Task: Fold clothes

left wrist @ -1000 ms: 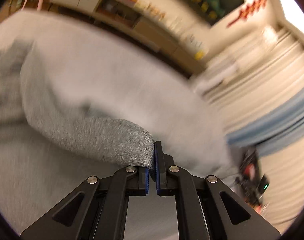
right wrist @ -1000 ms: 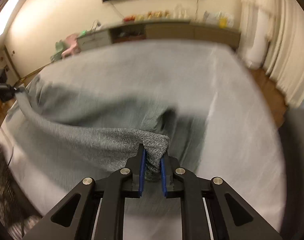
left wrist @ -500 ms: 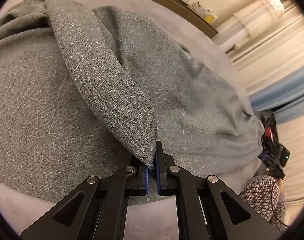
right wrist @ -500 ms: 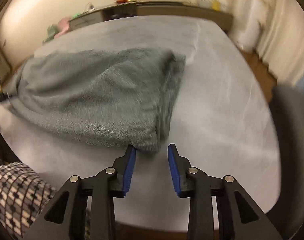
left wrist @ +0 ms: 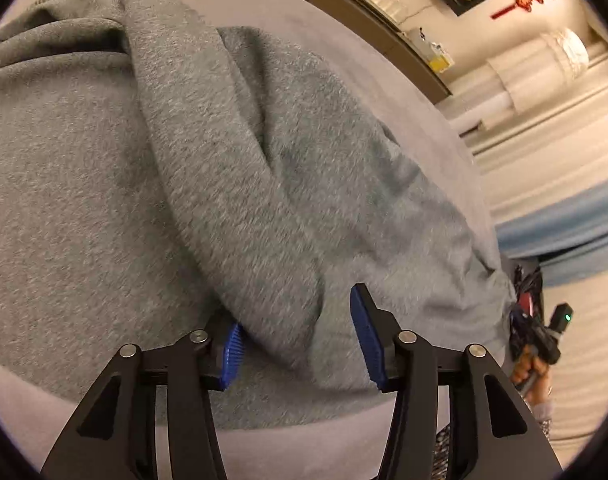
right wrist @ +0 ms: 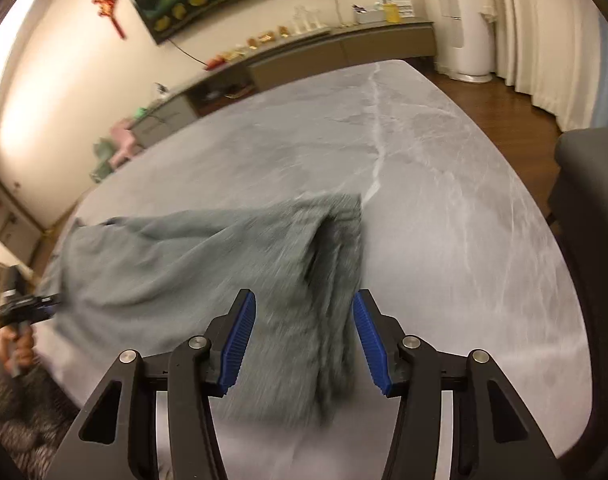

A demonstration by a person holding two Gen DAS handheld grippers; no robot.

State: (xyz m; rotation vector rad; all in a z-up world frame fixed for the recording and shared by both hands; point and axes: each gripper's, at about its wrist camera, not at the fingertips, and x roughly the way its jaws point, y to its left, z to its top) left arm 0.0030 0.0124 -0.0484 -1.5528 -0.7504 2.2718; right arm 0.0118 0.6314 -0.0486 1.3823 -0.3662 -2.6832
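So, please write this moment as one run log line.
left gripper: jaws opening, grey garment between | right gripper: jaws opening, garment between | table

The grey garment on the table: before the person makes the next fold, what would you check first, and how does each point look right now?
1. Left gripper has let go: ok, jaws opening, pads not pressing the cloth between them.
2. Right gripper has let go: ok, jaws opening, cloth lies loose between them.
3. Grey garment rests on the table: ok.
4. Folded flap lies across the body of the garment: ok.
5. Edges lined up neatly: cannot tell, the pictures are blurred.
6. Cloth free of wrinkles: not ok, bunched near the far end.
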